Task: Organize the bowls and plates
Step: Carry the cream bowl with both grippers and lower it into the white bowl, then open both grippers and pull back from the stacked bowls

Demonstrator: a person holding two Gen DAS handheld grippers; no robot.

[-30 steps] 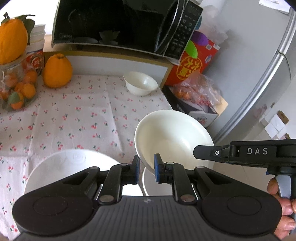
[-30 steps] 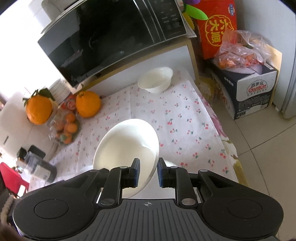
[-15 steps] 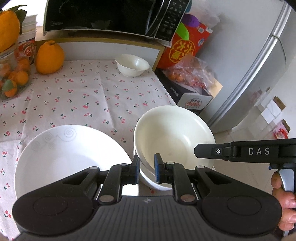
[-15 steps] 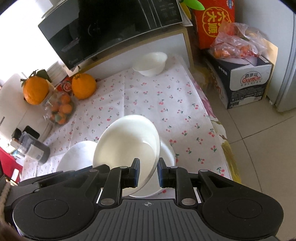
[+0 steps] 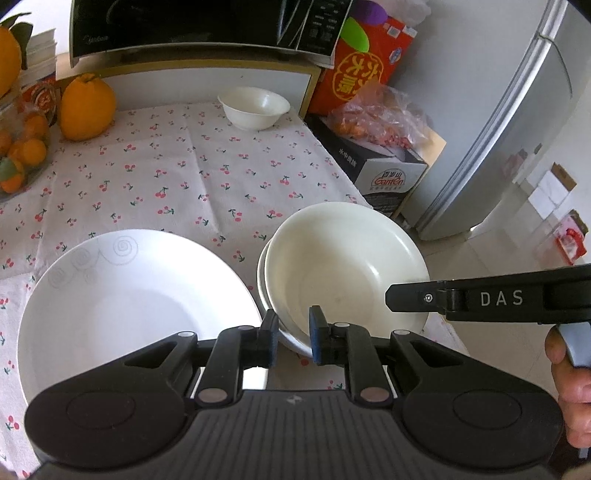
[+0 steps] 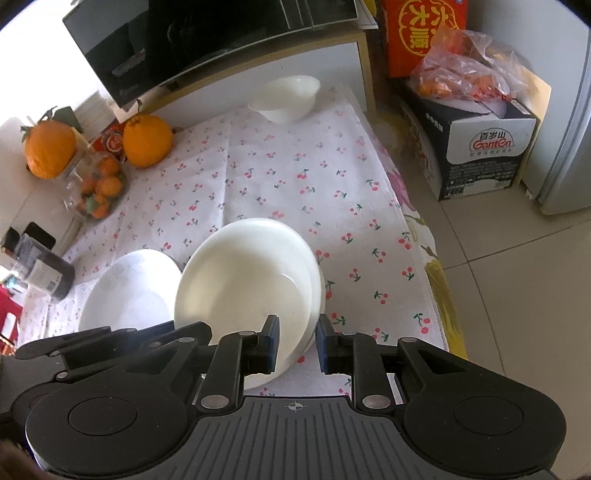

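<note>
A large white bowl (image 5: 343,258) sits nested in another white bowl at the table's near right edge; it also shows in the right wrist view (image 6: 243,280). My left gripper (image 5: 292,338) straddles the bowl's near rim, jaws slightly apart around it. My right gripper (image 6: 297,343) straddles the same bowl's rim from the other side, jaws wider than before. A white plate with swirl marks (image 5: 122,302) lies to the left; it also shows in the right wrist view (image 6: 125,288). A small white bowl (image 5: 253,107) stands at the table's far edge.
Cherry-print cloth (image 5: 184,177) covers the table. Oranges (image 5: 86,107) and a fruit jar (image 5: 18,155) stand at far left. A black microwave (image 5: 192,26) is behind. A cardboard box with bagged fruit (image 5: 380,158) and a fridge (image 5: 517,129) stand right of the table.
The large bowl came down onto the second bowl. Both grippers drew back and lowered with it. The right gripper's jaws have opened a little off the rim.
</note>
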